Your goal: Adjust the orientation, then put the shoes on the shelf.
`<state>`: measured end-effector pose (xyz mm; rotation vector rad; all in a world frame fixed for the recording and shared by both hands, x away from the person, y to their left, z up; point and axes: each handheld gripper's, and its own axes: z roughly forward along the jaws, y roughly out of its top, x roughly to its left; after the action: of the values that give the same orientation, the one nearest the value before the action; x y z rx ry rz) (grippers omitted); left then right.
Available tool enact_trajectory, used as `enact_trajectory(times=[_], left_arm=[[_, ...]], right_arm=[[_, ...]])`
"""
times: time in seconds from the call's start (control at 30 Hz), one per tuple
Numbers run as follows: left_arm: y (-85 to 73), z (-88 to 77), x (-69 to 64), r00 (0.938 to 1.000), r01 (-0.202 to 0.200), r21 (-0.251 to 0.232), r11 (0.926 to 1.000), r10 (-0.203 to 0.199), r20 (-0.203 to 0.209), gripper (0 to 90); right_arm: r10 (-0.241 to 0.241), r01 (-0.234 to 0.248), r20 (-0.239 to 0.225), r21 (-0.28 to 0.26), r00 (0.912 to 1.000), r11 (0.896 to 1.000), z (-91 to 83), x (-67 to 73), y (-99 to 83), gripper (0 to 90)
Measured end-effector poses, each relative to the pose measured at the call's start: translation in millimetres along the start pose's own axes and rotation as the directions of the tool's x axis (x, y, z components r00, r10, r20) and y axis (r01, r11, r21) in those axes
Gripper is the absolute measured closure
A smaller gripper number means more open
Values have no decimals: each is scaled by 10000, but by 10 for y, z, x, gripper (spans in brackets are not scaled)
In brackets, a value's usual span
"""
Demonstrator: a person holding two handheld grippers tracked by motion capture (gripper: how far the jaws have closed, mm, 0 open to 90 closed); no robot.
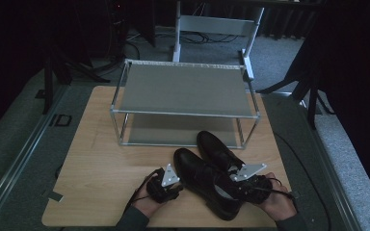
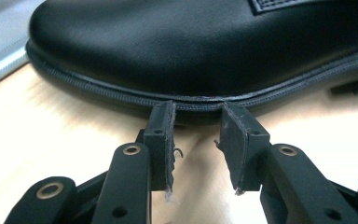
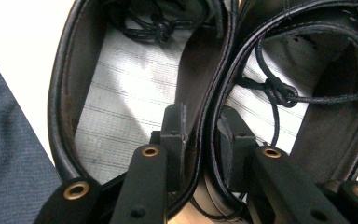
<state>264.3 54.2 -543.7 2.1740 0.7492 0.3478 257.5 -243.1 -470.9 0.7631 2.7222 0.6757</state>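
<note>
Two black leather shoes (image 1: 212, 175) lie side by side near the front right corner of the tabletop (image 1: 96, 168), toes pointing toward the two-tier metal shoe rack (image 1: 183, 89) that stands at the far edge. The right gripper (image 3: 200, 128) is clamped on the adjoining inner collar walls of both shoes, one jaw inside each opening, with pale insoles and loose laces (image 3: 279, 91) visible past the jaws. The left gripper (image 2: 196, 112), held low over the wood, has its jaws apart with nothing between them; the fingertips (image 2: 163, 114) reach the welt at the side of the nearer shoe's toe (image 2: 200, 42). In the high view, the left gripper (image 1: 166, 185) sits just left of the shoes, the right gripper (image 1: 250, 180) at their heels.
</note>
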Motion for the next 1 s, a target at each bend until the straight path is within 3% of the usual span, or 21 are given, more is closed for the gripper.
enact_trajectory(times=[0.1, 0.2, 0.37, 0.5, 0.63, 0.7, 0.87, 0.93, 1.0], left_arm=[[23, 66, 82, 9996, 233, -165, 9996, -231, 134, 650], [66, 118, 107, 9996, 288, -211, 9994, -288, 11, 652], [149, 229, 139, 9995, 282, -110, 9995, -284, -160, 665], [147, 267, 155, 9991, 384, -71, 9992, -385, -191, 665], [143, 297, 152, 9982, 511, -56, 9987, -513, -309, 669], [146, 304, 140, 9975, 593, -83, 9982, -596, -381, 677], [139, 271, 83, 9952, 765, -125, 9970, -771, -599, 689], [131, 244, 53, 9938, 1054, -140, 9943, -1058, -352, 653], [114, 207, -38, 9958, 904, -87, 9959, -905, -122, 623]], right_arm=[[234, -235, 112, 39, 9997, 9997, -2, 27, 4, 728], [381, -384, 241, 111, 9990, 9992, -2, 54, 14, 717], [1143, -1158, 435, 358, 9925, 9926, -2, 71, 38, 689], [1912, -1936, 470, 529, 9804, 9797, 13, 80, 61, 664], [2686, -2684, 87, 843, 9632, 9596, 59, 52, 83, 643], [3050, -3045, 134, 1157, 9522, 9455, 106, 51, 99, 664], [3484, -3502, 356, 1041, 9367, 9309, 112, 52, 87, 745], [3773, -3792, 381, 916, 9253, 9208, 104, 45, 63, 767], [3930, -3948, 376, 740, 9188, 9158, 100, 43, 43, 780]])
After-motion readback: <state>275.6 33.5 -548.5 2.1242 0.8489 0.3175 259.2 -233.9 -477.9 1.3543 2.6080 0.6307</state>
